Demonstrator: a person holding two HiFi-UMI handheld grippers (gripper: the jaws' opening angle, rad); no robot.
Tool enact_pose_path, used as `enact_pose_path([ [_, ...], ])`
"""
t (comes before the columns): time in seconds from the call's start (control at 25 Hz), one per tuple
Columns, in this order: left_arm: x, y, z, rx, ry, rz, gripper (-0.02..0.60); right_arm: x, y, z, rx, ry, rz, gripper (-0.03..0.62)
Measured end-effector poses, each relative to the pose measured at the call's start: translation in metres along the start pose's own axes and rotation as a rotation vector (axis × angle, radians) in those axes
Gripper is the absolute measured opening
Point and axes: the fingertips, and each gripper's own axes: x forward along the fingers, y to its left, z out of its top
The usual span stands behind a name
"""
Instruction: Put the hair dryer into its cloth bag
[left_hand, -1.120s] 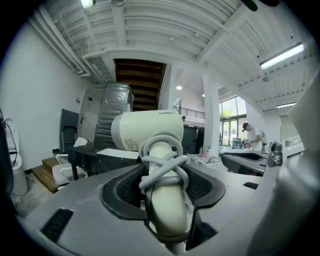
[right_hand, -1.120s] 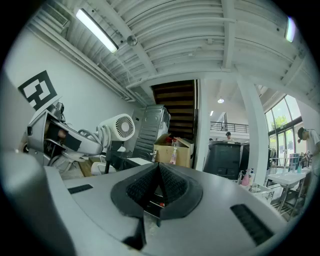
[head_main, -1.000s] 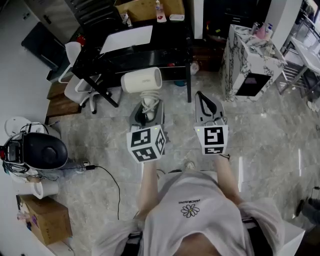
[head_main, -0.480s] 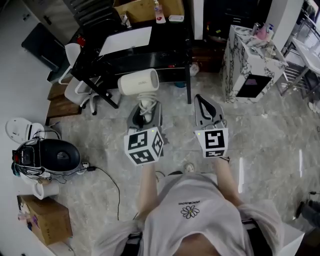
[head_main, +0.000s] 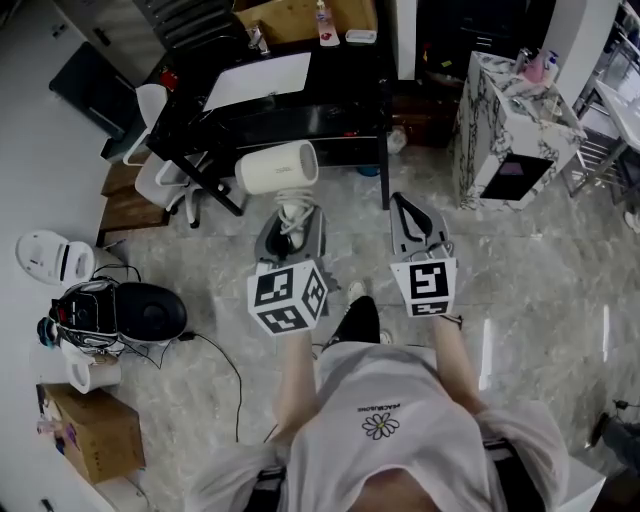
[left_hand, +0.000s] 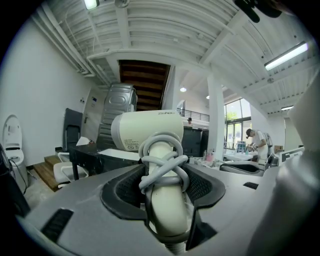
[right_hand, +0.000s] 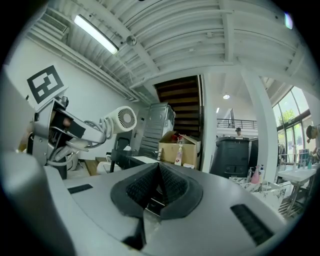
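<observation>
The cream hair dryer (head_main: 277, 167) is held up in the air in front of the black desk, its barrel lying crosswise. Its grey cord is wound round the handle (left_hand: 162, 165). My left gripper (head_main: 291, 232) is shut on that handle, the pads pressing both sides (left_hand: 164, 200). My right gripper (head_main: 411, 215) is beside it on the right, shut and empty (right_hand: 159, 172); its view shows the dryer (right_hand: 121, 120) off to the left. A flat white rectangle (head_main: 257, 80) lies on the desk; I cannot tell whether it is the cloth bag.
The black desk (head_main: 335, 115) stands just ahead, with a white chair (head_main: 158, 172) at its left and a marble-patterned cabinet (head_main: 500, 135) at the right. On the floor to the left are a black round appliance (head_main: 145, 312) with cables and a cardboard box (head_main: 85, 438).
The dryer and left gripper have shifted slightly left. A dark shoe has stepped forward under the grippers. The floor items at the left have slid rightward in the view.
</observation>
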Motion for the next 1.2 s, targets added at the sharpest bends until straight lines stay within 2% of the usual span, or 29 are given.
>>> enact_pose_path([
  [0.2,0.025,0.009,0.005,-0.016,-0.02,0.01,0.238,0.022,-0.01,-0.001,-0.016,-0.004,0.015,0.012],
  [0.68,0.127,0.024,0.032,-0.002,-0.042,-0.032,0.236,0.105,-0.055,-0.004,-0.061,-0.007,-0.006,0.012],
  [0.84,0.172,0.034,0.042,0.009,-0.033,-0.046,0.236,0.143,-0.072,-0.002,-0.072,-0.018,-0.039,0.012],
  [1.2,0.289,0.087,0.078,-0.001,-0.028,-0.051,0.236,0.268,-0.101,0.01,-0.107,0.01,-0.033,0.012],
])
